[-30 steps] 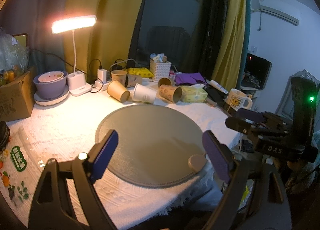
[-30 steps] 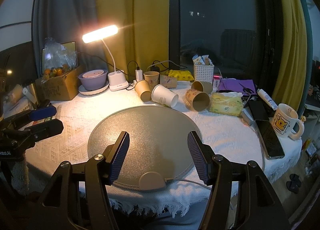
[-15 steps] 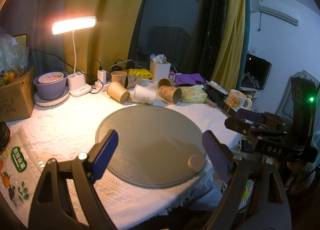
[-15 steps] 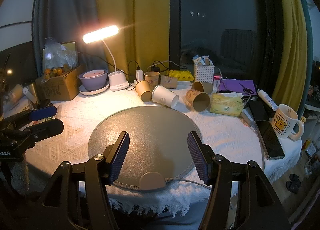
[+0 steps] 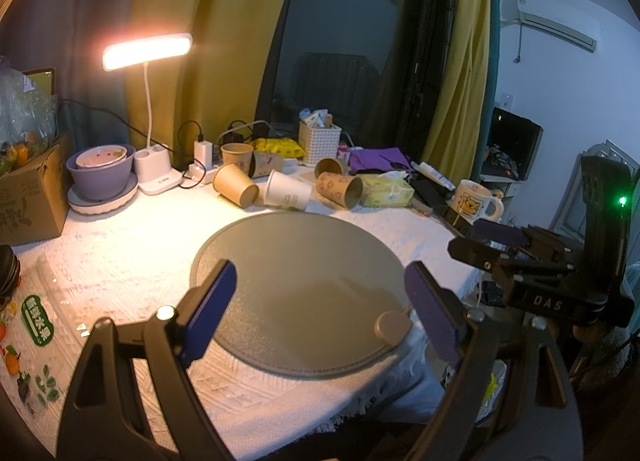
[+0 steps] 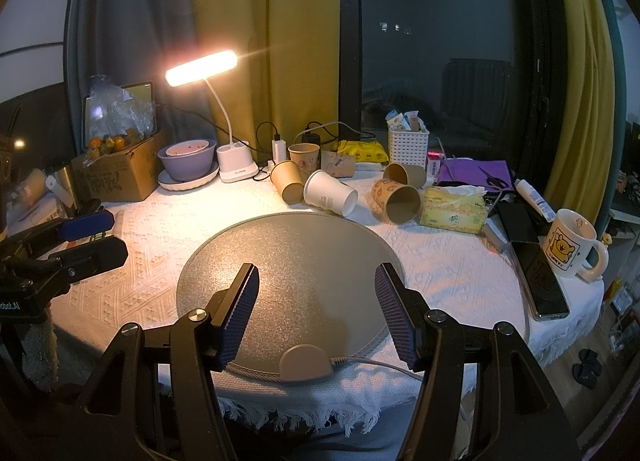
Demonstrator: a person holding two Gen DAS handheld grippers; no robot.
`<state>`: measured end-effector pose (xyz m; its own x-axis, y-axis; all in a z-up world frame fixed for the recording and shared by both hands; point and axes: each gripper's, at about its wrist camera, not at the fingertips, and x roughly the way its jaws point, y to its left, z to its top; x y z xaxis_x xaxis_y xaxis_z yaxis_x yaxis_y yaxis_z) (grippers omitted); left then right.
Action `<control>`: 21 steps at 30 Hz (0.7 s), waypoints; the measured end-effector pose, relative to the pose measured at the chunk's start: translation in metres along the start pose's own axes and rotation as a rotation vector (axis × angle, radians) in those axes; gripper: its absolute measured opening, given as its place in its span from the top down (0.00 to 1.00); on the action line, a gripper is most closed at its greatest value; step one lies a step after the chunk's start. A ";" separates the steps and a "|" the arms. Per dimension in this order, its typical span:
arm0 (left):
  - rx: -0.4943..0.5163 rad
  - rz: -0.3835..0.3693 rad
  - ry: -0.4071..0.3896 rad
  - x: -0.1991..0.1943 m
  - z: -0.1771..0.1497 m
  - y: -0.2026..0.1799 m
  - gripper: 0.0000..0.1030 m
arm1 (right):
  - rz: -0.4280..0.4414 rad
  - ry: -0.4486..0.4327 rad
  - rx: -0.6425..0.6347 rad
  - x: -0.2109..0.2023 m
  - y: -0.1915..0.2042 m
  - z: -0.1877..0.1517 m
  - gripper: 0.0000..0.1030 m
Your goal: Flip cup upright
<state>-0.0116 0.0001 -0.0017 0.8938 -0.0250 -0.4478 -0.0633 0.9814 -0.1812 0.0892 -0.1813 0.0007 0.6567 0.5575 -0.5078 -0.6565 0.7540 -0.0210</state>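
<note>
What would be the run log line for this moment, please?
left gripper: open, empty | right gripper: open, empty | white cup: on its side behind round mat | phase: pre-grasp

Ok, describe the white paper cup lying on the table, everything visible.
The white paper cup lies on its side on the white tablecloth, just beyond the round grey mat. Its open mouth faces right and toward the camera; faint print marks its wall. A plain brown cup lies close at its left; contact is unclear.

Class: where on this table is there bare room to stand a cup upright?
The round grey mat is bare, as is the white cloth between it and the cardboard box. The back is crowded: tipped cups, tissue pack, basket.
</note>
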 end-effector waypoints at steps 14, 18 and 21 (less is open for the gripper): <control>0.000 -0.003 0.002 0.000 0.001 0.000 0.15 | 0.001 0.000 -0.001 0.000 0.000 0.001 0.38; 0.001 -0.006 0.002 -0.001 0.004 -0.001 0.15 | 0.001 0.000 -0.001 0.000 0.000 0.001 0.38; 0.001 -0.003 -0.001 -0.001 0.006 0.001 0.15 | 0.001 -0.001 -0.001 0.000 0.000 0.001 0.38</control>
<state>-0.0101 0.0018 0.0041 0.8943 -0.0275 -0.4467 -0.0603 0.9816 -0.1812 0.0897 -0.1813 0.0012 0.6564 0.5584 -0.5072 -0.6573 0.7533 -0.0213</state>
